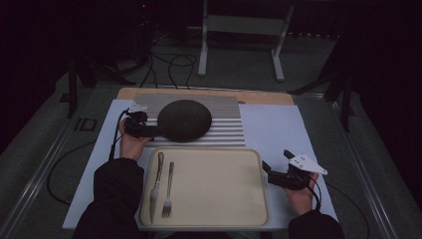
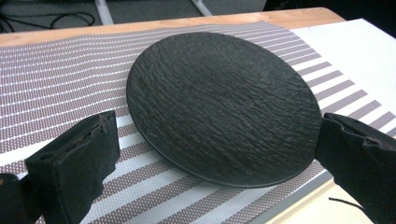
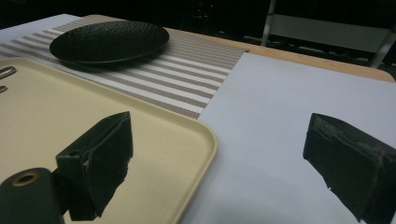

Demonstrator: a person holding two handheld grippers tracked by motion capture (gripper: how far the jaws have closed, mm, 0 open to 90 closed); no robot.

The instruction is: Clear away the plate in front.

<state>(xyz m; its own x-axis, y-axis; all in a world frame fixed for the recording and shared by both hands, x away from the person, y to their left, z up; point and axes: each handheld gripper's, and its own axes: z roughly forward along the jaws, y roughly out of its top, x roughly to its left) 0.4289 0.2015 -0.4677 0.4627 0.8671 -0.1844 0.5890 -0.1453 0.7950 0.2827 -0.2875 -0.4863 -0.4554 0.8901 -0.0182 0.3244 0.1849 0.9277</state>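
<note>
Centrally, a round black plate (image 1: 184,120) with a rough, slate-like surface lay flat on a striped placemat (image 1: 226,130) at the far side of the counter (image 1: 278,129). The left gripper (image 1: 141,128) sat at the plate's left edge, held by the person's left hand (image 1: 130,144). In the left gripper view its jaws were spread wide on either side of the plate's near rim, not yet closed on it; whether either jaw touched the rim could not be told. The plate looked level on the mat, not lifted.

Just in front of the placemat lay a cream tray (image 1: 224,184). A knife (image 1: 156,180) and a fork (image 1: 168,189) lay side by side along its left part, and the rest of the tray was bare. The right gripper (image 1: 278,172) rested off the tray's right edge, its jaws spread and holding nothing; in the right gripper view one jaw stood over the tray's corner and the other over the white counter surface.

As a judgement, the work appeared to be at an early stage: the cutlery was in the tray, the plate awaited a grasp, and closing on its rim, lifting it and placing it seemingly remained to be done.
</note>
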